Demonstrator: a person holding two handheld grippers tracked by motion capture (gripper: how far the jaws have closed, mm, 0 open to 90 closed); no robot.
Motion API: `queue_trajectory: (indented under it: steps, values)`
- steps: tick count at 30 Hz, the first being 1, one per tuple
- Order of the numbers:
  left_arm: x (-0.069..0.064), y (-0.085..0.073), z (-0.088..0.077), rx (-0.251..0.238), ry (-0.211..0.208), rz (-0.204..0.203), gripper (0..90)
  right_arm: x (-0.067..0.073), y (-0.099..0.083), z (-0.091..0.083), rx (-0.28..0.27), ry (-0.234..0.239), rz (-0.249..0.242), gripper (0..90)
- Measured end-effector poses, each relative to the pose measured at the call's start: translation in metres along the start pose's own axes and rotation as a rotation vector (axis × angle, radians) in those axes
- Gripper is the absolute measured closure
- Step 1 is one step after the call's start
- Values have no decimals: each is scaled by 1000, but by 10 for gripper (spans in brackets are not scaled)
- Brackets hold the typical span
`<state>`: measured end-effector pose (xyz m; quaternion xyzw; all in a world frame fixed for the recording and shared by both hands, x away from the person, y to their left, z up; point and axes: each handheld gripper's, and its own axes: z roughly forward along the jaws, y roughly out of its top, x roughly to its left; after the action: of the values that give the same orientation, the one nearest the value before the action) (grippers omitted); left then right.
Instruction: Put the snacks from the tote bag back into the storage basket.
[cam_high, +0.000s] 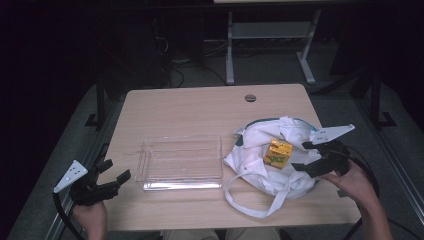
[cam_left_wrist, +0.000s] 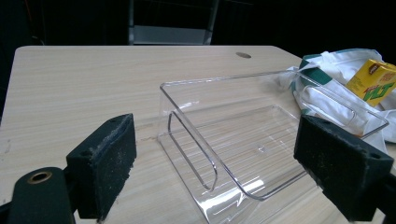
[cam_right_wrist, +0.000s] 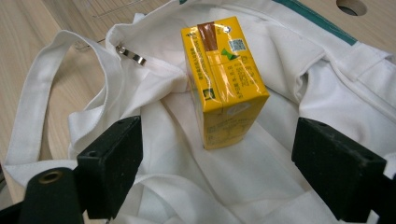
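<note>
Your right gripper (cam_right_wrist: 217, 175) stands wide open before the yellow juice carton (cam_right_wrist: 224, 79) on the white tote bag (cam_right_wrist: 154, 135), ready to grasp it.

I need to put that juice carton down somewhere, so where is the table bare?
Bare wood runs along the table's far side, behind the clear tray up to the cable hole. The tray itself is empty. The right side is crowded by the white bag holding the carton.
</note>
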<state>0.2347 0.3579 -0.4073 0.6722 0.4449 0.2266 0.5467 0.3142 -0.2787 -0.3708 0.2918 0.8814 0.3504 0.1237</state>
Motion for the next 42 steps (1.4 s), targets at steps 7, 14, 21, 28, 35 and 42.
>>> queue_trajectory:
  steps: [7,14,21,28,35,42]
  values:
    - [1,0,-1,-2,0,-2,124,-3,10,7,13,20,-23,158]
    - [0,0,0,-8,-2,-8,125,-8,16,15,28,44,-24,157]
    - [0,0,1,-5,-3,-6,124,-10,23,25,55,55,-30,159]
    - [0,0,1,-4,-5,-3,124,-11,30,29,62,66,-43,184]
    - [0,0,1,-4,-5,-4,124,-15,36,37,91,80,-48,198]
    - [0,0,1,-3,-6,-4,125,-14,41,44,111,75,-74,220]
